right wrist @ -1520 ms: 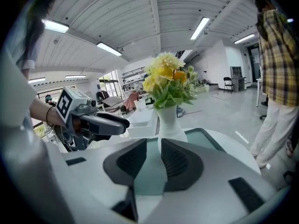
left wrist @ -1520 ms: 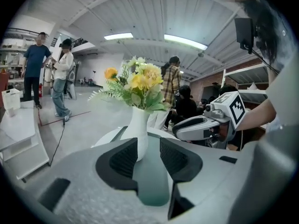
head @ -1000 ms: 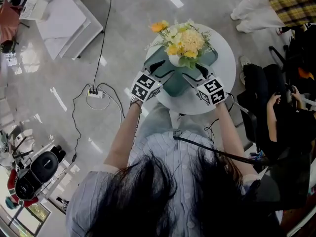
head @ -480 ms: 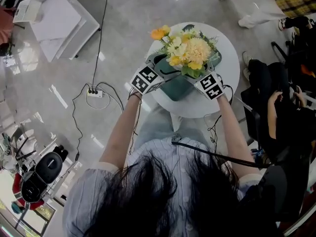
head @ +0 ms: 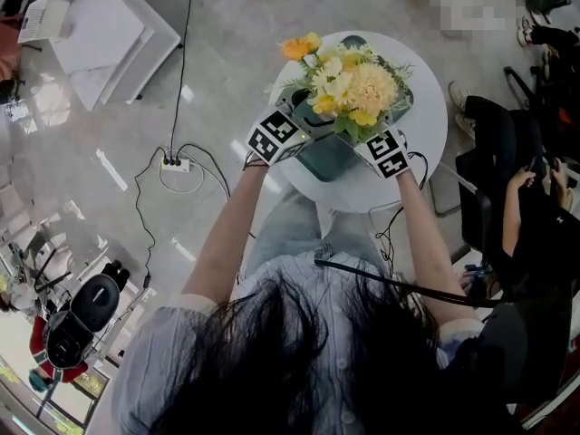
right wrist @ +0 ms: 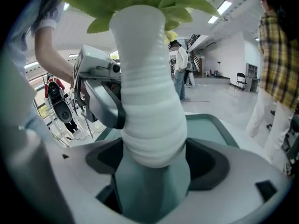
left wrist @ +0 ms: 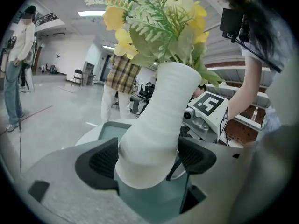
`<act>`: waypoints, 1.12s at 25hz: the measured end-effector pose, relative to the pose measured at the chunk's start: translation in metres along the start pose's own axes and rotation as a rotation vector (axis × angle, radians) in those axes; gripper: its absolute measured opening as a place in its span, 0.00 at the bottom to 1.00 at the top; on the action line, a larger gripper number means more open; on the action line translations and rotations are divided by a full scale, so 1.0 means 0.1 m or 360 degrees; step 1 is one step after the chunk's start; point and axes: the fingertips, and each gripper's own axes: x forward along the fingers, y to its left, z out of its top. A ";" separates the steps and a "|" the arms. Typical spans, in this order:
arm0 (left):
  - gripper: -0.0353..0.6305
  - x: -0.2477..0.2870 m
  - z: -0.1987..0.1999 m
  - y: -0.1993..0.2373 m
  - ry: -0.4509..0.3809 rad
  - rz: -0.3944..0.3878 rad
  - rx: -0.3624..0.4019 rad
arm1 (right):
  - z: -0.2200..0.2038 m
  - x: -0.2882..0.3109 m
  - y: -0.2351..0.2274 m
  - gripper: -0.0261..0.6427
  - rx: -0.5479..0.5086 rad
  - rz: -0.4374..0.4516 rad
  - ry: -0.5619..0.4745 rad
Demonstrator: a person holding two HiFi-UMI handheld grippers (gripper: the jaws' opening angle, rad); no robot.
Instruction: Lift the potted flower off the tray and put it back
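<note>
Yellow and cream flowers [head: 349, 84] fill a white ribbed vase [left wrist: 159, 120] that stands on a teal tray [head: 326, 159] on a round white table [head: 426, 139]. My left gripper [left wrist: 149, 161] reaches in from the left and my right gripper [right wrist: 156, 161] from the right, and they face each other across the vase. The jaws of both are opening. The vase's lower part sits between each pair of dark pads, close to them, with no clear squeeze. In the head view the blooms hide the fingertips, and only the marker cubes show.
On the floor to the left lie a power strip [head: 174, 163] with cables and white boards [head: 100, 34]. A seated person in black [head: 526, 207] is close to the table's right side. Someone in a plaid shirt [left wrist: 119, 78] stands beyond the table.
Both grippers have moved forward from the tray's near edge and in under the blooms, so the vase now sits between their jaws. The jaws stand wider than before.
</note>
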 end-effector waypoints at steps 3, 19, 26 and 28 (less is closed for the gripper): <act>0.64 -0.01 -0.01 -0.01 -0.0005 0.0016 0.0006 | 0.03 -0.01 0.03 0.62 0.0002 -0.0016 0.0024; 0.63 -0.14 0.17 -0.34 -0.0076 0.0077 0.0087 | 0.01 -0.29 0.21 0.62 0.0082 0.0012 0.0046; 0.63 -0.28 0.35 -0.60 -0.0156 0.0124 0.0126 | 0.11 -0.55 0.37 0.62 0.0091 0.0036 0.0054; 0.63 -0.30 0.37 -0.66 -0.0168 0.0142 0.0134 | 0.11 -0.60 0.41 0.62 0.0083 0.0046 0.0068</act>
